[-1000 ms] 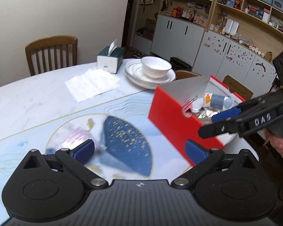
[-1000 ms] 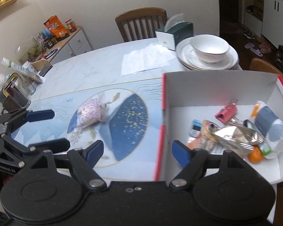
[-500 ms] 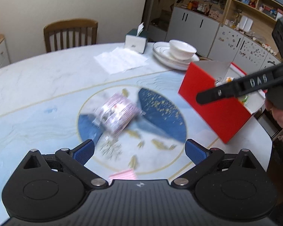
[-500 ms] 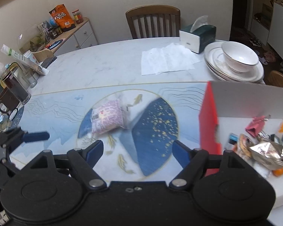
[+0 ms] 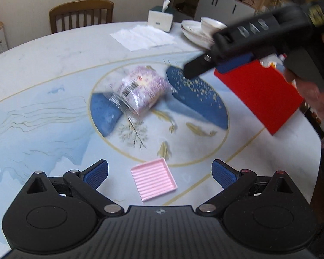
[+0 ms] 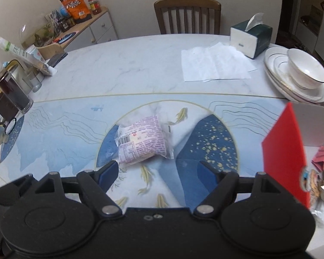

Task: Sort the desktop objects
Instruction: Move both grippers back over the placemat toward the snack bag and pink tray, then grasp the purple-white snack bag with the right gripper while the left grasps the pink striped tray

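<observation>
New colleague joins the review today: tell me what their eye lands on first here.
First, the pink-printed snack packet lying in the table's round blue medallion, just ahead of the open right gripper. Next, the bright red box at the right edge, holding small clutter. Then the pink ribbed tray between the open left gripper's fingers.

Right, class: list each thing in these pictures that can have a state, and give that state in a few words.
Left claw: open, empty, above the table.
Right claw: open, empty.
Snack packet: sealed, lying flat on the table.
Pink tray: empty, flat on the table.
Red box: open-topped, holding several items.
Bowl: upright, stacked on plates.
Tissue box: tissue sticking out.
</observation>
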Demonstrator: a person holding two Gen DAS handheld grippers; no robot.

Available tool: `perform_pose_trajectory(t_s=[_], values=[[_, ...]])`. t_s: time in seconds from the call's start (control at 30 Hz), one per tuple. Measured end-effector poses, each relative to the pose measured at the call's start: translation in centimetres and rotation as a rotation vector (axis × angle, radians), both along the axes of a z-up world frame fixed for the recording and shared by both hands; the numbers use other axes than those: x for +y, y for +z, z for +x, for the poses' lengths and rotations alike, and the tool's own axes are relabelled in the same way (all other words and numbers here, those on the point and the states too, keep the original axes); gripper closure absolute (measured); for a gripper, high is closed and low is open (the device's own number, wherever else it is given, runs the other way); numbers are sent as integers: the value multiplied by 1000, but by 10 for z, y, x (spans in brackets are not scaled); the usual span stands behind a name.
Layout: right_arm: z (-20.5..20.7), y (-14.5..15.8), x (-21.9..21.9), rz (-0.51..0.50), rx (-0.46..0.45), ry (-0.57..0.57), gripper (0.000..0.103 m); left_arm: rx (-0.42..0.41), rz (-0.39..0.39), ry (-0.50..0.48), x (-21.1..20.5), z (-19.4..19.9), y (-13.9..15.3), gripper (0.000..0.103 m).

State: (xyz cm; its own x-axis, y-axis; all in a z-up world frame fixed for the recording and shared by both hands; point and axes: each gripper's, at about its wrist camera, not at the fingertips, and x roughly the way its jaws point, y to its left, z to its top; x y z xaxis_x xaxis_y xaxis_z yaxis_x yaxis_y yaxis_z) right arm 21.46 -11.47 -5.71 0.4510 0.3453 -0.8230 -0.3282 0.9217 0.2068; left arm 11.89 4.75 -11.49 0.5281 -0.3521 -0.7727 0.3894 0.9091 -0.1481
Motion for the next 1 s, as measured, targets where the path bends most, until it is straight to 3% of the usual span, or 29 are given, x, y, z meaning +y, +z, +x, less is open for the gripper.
perform_pose_trajectory(t_s=[0.23,0.53,0.83,1.0], values=[[16,-15,16,-26,21,30,23,-15,58,-35,-5,4,-15,1],[37,-31,32,-48,47,53,23,-60,114,-273,-5,15,-19,1],[52,-40,53,-59,49,81,23,-75,140,-407,3,19,-22,2],[61,-47,65,-85,52,104,23,-72,151,-419,5,21,-27,13]])
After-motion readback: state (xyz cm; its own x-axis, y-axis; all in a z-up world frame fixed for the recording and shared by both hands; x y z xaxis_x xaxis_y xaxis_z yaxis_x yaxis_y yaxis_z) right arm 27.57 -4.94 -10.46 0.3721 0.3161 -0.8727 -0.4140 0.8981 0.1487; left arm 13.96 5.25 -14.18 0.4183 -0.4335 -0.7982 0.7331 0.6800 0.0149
